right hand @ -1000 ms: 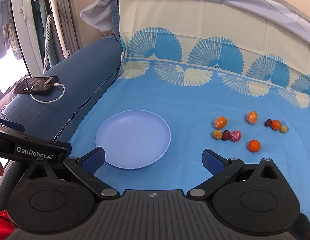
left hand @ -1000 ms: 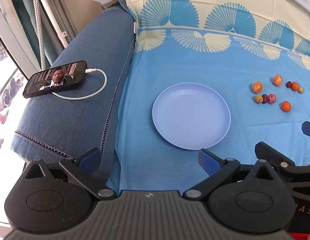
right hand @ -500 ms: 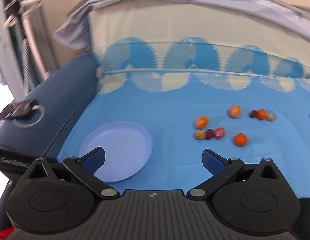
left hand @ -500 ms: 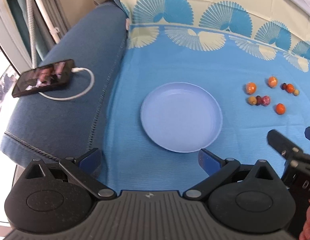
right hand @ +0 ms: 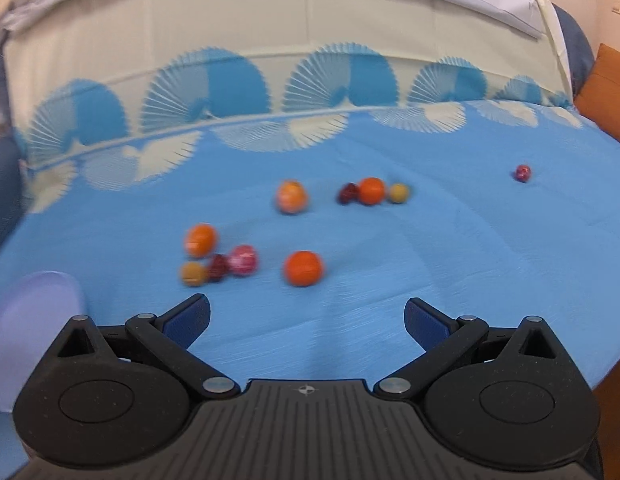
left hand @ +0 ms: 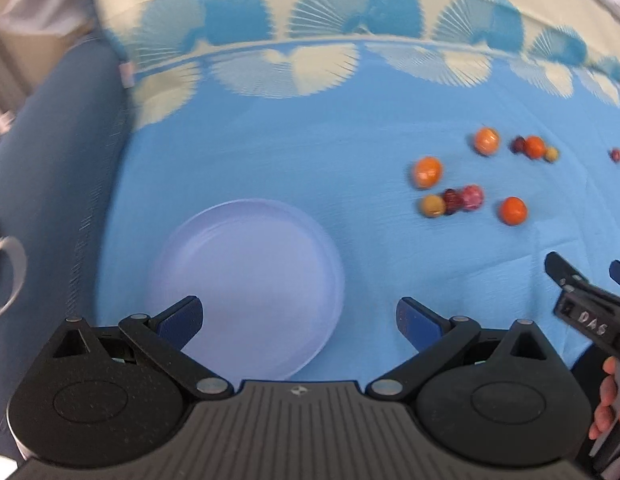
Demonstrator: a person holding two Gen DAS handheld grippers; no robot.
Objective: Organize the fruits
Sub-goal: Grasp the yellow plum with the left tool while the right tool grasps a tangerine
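Observation:
A pale lilac plate (left hand: 246, 280) lies on the blue cloth; its edge shows at the left of the right wrist view (right hand: 34, 320). Several small fruits lie to its right: an orange one (right hand: 303, 268) nearest, a pink one (right hand: 243, 260), a dark red one (right hand: 217, 267), a yellow one (right hand: 194, 273) and further orange ones (right hand: 201, 239). One dark red fruit (right hand: 522, 172) lies alone far right. My left gripper (left hand: 298, 316) is open and empty over the plate's near edge. My right gripper (right hand: 306, 320) is open and empty, just short of the nearest orange fruit; it shows in the left wrist view (left hand: 586, 280).
The blue cloth with fan pattern (right hand: 350, 140) covers a sofa seat and backrest. A denim-blue armrest (left hand: 50, 160) rises left of the plate with a white cable (left hand: 14, 276) on it. An orange cushion (right hand: 606, 84) stands at the far right. The cloth's front right edge drops off (right hand: 606, 368).
Both grippers have swung to the right and forward. The fruits are nearer and more central in the right wrist view; the plate has slid to its left edge. The phone has left the view.

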